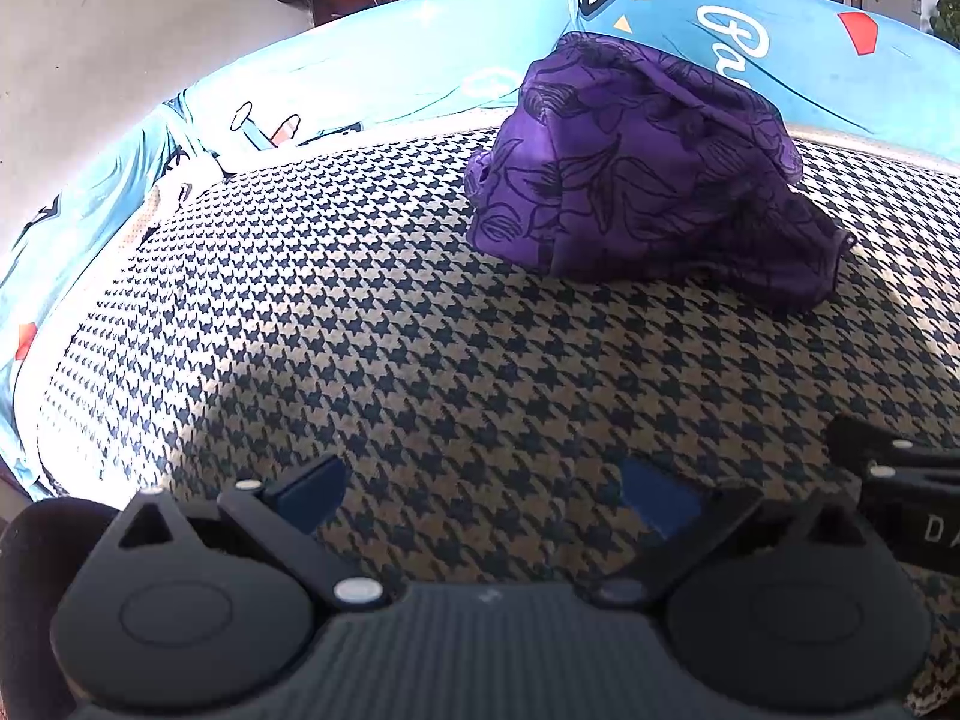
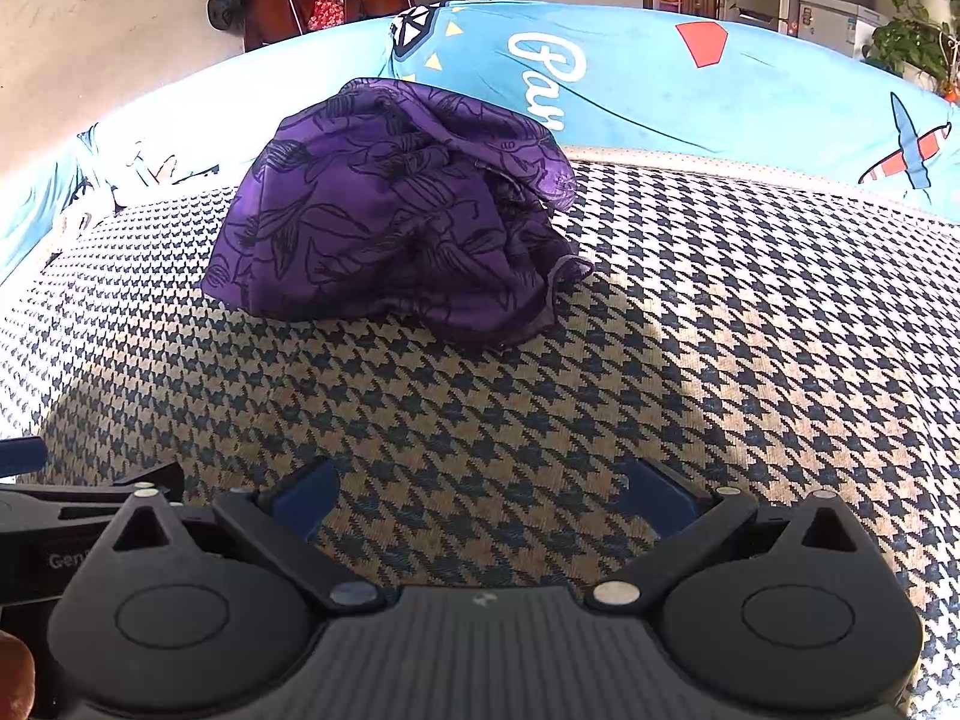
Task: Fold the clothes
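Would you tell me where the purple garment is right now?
The purple garment lies crumpled on the houndstooth cover, ahead of both open grippers, near the blue sheet.

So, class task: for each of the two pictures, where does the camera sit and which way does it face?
Left wrist view: sits on the left gripper, low over the houndstooth cover, facing the crumpled purple garment ahead to its right; its own blue fingers are spread, and the other gripper shows at the right edge.
Right wrist view: sits on the right gripper, facing the same way, garment ahead to its left; its fingers are spread too, and the left gripper shows at the left edge.
Shared: garment, cover, blue printed sheet behind.
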`<state>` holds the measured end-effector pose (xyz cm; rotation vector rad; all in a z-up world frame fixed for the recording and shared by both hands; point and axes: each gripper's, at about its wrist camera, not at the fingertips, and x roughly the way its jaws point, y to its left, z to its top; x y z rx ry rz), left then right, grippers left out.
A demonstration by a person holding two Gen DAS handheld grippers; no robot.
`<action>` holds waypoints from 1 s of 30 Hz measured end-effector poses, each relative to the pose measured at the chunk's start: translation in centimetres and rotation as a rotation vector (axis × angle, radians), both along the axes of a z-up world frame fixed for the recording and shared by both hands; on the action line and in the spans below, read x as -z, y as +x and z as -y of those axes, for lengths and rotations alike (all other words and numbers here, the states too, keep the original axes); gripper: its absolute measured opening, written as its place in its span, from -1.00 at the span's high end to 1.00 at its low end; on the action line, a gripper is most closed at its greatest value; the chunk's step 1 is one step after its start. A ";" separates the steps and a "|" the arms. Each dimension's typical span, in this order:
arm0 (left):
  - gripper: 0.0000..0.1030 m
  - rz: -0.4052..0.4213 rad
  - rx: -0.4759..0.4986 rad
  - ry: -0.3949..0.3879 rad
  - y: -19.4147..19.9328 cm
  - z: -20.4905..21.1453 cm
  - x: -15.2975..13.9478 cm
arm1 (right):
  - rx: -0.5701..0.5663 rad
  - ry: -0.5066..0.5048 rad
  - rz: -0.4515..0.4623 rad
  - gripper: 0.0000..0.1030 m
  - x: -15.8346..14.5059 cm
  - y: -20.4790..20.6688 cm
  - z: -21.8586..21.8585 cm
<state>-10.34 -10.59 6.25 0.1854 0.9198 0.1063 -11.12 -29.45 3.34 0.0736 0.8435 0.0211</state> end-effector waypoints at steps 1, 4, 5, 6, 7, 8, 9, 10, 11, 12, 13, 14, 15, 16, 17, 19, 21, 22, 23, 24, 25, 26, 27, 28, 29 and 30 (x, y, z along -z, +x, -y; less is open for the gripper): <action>-1.00 0.000 -0.001 0.000 0.0 0.0 0.0 | 0.000 0.000 0.000 -1.00 0.0 0.0 0.0; -1.00 -0.001 -0.003 0.000 0.0 0.1 0.0 | -0.001 -0.001 0.000 -1.00 0.0 0.0 0.0; -1.00 -0.001 -0.004 0.000 0.0 0.1 0.0 | -0.001 -0.002 0.000 -1.00 0.0 0.0 0.0; -1.00 -0.001 -0.005 0.000 0.0 0.1 0.0 | -0.001 -0.003 0.001 -1.00 0.0 0.0 0.0; -1.00 -0.001 -0.005 0.000 0.0 0.1 0.0 | -0.001 -0.003 0.001 -1.00 0.0 0.0 -0.1; -1.00 -0.002 -0.006 0.000 0.0 0.1 0.0 | -0.001 -0.003 0.000 -1.00 0.0 0.0 -0.1; -1.00 -0.002 -0.006 0.000 0.0 0.1 -0.1 | -0.002 -0.003 -0.001 -1.00 0.0 0.0 -0.1; -1.00 -0.002 -0.007 0.000 0.0 0.2 0.0 | -0.001 -0.002 -0.001 -1.00 0.0 0.0 -0.1; -1.00 -0.002 -0.007 0.000 0.0 0.2 0.0 | -0.001 -0.002 -0.002 -1.00 0.0 0.0 -0.1; -1.00 -0.003 -0.007 -0.001 0.0 0.2 0.0 | -0.001 -0.003 -0.002 -1.00 0.0 0.0 -0.1; -1.00 -0.003 -0.008 -0.001 0.0 0.2 0.0 | 0.000 -0.003 -0.002 -1.00 0.1 0.0 -0.1; -1.00 -0.003 -0.007 -0.001 0.1 0.2 0.0 | 0.000 -0.003 -0.002 -1.00 0.1 0.0 -0.1; -1.00 -0.003 -0.007 -0.001 0.1 0.2 0.0 | 0.000 -0.002 -0.002 -1.00 0.1 0.0 -0.1; -1.00 -0.003 -0.009 -0.001 0.1 0.2 0.0 | 0.001 -0.003 -0.003 -1.00 0.1 0.0 -0.1; -1.00 -0.003 -0.008 -0.001 0.1 0.2 0.0 | 0.001 -0.003 -0.003 -1.00 0.1 0.0 -0.1; -1.00 -0.004 -0.008 -0.002 0.1 0.2 0.0 | 0.001 -0.004 -0.003 -1.00 0.1 0.0 -0.2; -1.00 -0.004 -0.008 -0.002 0.1 0.1 0.0 | 0.001 -0.003 -0.003 -1.00 0.1 0.0 -0.2; -1.00 -0.004 -0.008 -0.002 0.1 0.1 0.0 | 0.000 -0.003 -0.004 -1.00 0.1 0.0 -0.2; -1.00 -0.005 -0.008 -0.002 0.1 0.1 0.0 | 0.000 -0.003 -0.004 -1.00 0.1 0.0 -0.2; -1.00 -0.005 -0.008 -0.002 0.1 0.1 0.0 | 0.001 -0.003 -0.004 -1.00 0.1 0.0 -0.2; -1.00 -0.005 -0.008 -0.002 0.1 0.1 0.0 | 0.000 -0.003 -0.004 -1.00 0.1 0.0 -0.1; -1.00 -0.006 -0.008 -0.001 0.1 0.1 0.0 | 0.000 -0.003 -0.004 -1.00 0.1 0.0 -0.1; -1.00 -0.006 -0.008 -0.001 0.1 0.1 0.0 | -0.001 -0.003 -0.004 -1.00 0.1 0.0 -0.1; -1.00 -0.006 -0.006 -0.001 0.0 0.0 0.0 | -0.001 -0.003 -0.004 -1.00 0.1 0.0 -0.1; -1.00 -0.006 -0.006 -0.001 0.1 0.0 0.1 | -0.001 -0.003 -0.004 -1.00 0.1 0.0 -0.1; -1.00 -0.006 -0.007 -0.002 0.1 0.1 0.1 | -0.001 -0.003 -0.004 -1.00 0.1 0.0 -0.1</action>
